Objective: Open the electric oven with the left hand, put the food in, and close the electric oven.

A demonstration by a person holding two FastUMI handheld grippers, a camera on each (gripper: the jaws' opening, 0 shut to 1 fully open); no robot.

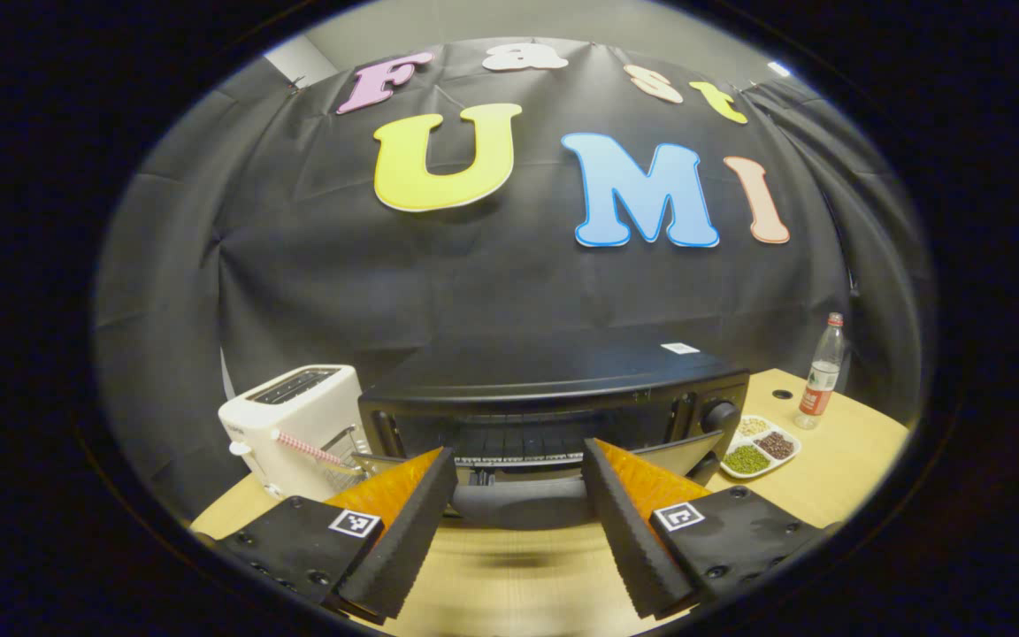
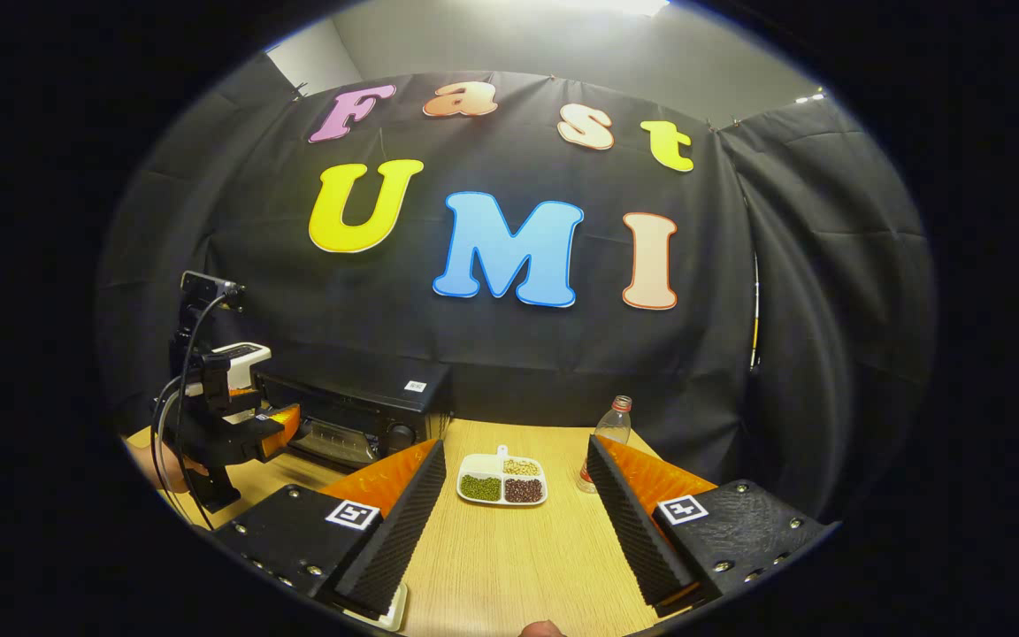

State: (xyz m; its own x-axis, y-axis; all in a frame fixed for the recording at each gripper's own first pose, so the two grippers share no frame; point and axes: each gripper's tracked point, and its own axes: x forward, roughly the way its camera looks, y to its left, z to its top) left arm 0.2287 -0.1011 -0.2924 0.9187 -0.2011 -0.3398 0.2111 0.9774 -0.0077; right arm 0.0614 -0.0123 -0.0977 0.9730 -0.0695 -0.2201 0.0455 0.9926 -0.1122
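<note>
The left hand-held gripper [image 1: 518, 495] is spread wide, its fingers either side of the dark bar handle [image 1: 518, 500] of the black electric oven [image 1: 554, 389], which lies in the gap between them; neither finger presses on it yet, so it grasps nothing. The glass door [image 1: 509, 438] looks tipped slightly out from the top, though I cannot tell how far. In the right gripper view the same left tool [image 2: 275, 423] sits at the oven front.

The right hand-held gripper [image 2: 514, 518] is also released and empty, hovering over the pale wooden surface [image 2: 509, 566]. Ahead of it sits the food: a white three-part dish of green, tan and dark beans [image 2: 502, 483], just right of the oven and near a clear plastic bottle with a red label [image 2: 609, 442].

Risks, as I judge them: closing off-centre could let the handle slip, and the door would drop or snap back. A door swinging fully down needs the bare surface in front of it.

A white toaster [image 1: 297, 425] stands close on the oven's left, leaving little side room there. The right side is more open, but the dish and bottle could be clipped or knocked over.
</note>
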